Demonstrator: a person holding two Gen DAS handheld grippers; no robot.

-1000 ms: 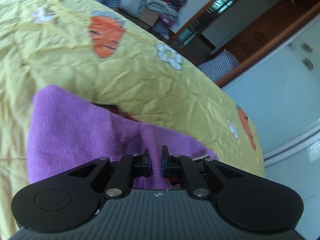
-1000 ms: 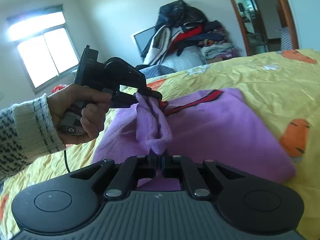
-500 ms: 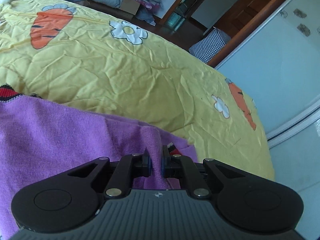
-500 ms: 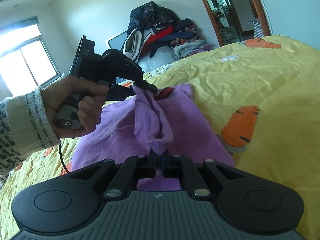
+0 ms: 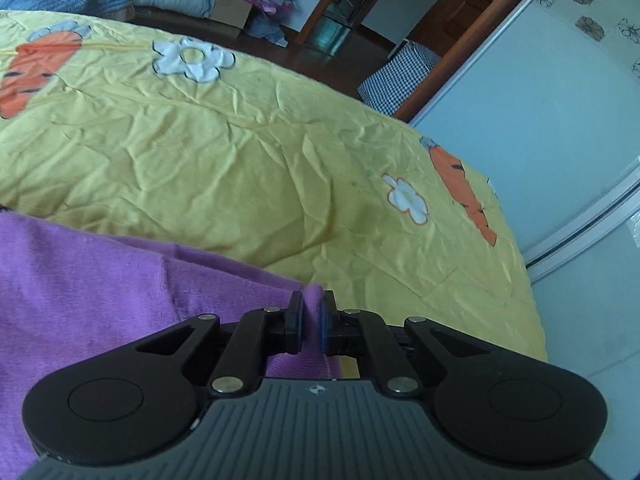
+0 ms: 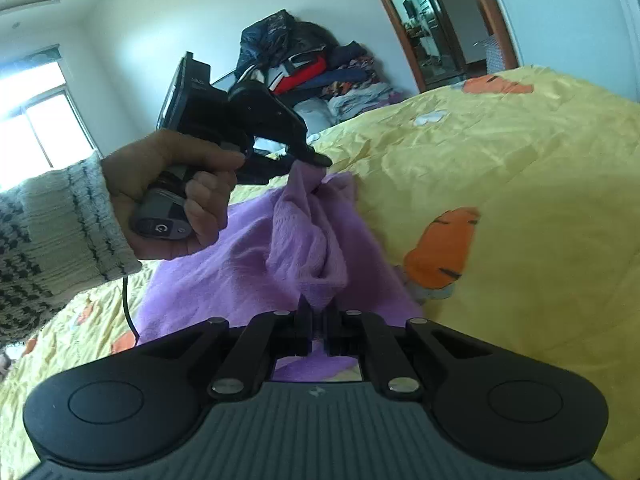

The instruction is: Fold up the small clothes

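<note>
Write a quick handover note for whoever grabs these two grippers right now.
Left gripper: shut on a pinch of the purple top.
Right gripper: shut on another pinch of the same edge.
The top lies on the yellow bedspread, the held edge lifted between both grippers.
Done: both grasps made, edge raised.
Left: carry the edge across, lay it down, release, then finish the remaining folds.

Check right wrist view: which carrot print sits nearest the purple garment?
The carrot print right of the purple garment, touching its edge. The other lies far back by the doorway.
</note>
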